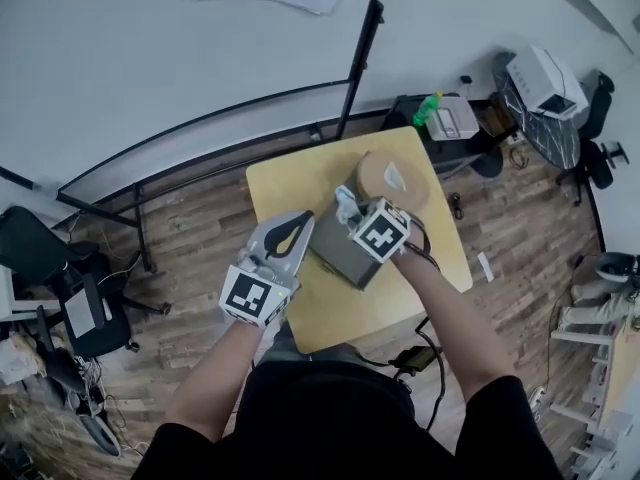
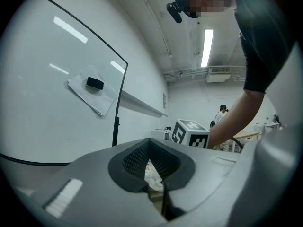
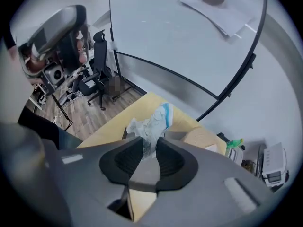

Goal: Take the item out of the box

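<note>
The right claw [image 3: 150, 143] pinches a crumpled white wrap [image 3: 154, 122] with a blue stripe, over the grey box [image 1: 340, 255] at the middle of the bench [image 1: 290, 183]. The left claw [image 1: 298, 220] is pressed together and empty, near the left edge. Open bench lies along the near edge.

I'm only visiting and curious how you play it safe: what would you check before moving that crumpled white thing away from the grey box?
1. Grip on the crumpled white wrapper: ok, the right gripper has its jaws pinched on the wrapper's lower end.
2. Wrapper fully clear of the grey box: cannot tell, the gripper hides the box's opening in the head view.
3. Left gripper out of the way: ok, shut, empty, beside the box.
4. Box steadied: cannot tell whether the left gripper touches it.
5. Room to set the wrapper down: ok, bare yellow table in front of the box.
</note>
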{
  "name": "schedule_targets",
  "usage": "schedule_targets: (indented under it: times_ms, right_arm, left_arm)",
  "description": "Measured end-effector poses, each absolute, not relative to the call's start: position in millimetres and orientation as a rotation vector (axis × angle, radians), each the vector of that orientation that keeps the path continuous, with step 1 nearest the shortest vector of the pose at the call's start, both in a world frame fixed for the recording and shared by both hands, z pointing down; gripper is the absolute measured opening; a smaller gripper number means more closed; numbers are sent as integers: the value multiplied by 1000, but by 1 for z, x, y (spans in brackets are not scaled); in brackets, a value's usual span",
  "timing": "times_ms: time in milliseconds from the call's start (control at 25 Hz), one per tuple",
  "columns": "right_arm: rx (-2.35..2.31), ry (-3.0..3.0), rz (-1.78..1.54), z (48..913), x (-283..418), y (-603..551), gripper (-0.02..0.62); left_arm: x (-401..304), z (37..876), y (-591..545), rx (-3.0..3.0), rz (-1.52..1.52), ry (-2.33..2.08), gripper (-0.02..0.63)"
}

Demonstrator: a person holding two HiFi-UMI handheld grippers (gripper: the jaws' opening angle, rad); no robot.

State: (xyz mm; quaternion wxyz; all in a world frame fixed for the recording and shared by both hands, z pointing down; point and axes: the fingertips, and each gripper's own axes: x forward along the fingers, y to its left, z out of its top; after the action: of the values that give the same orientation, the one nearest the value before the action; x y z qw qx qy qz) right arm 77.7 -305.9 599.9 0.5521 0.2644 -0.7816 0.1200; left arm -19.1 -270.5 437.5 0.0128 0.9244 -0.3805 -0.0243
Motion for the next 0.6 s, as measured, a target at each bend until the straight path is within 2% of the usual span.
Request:
schedule_targets:
  times_ms: [600]
  right_arm:
    - [827, -2021, 120, 495, 77, -300, 92]
  left_arm:
    - [8, 401, -283, 2944, -106, -1152, -2]
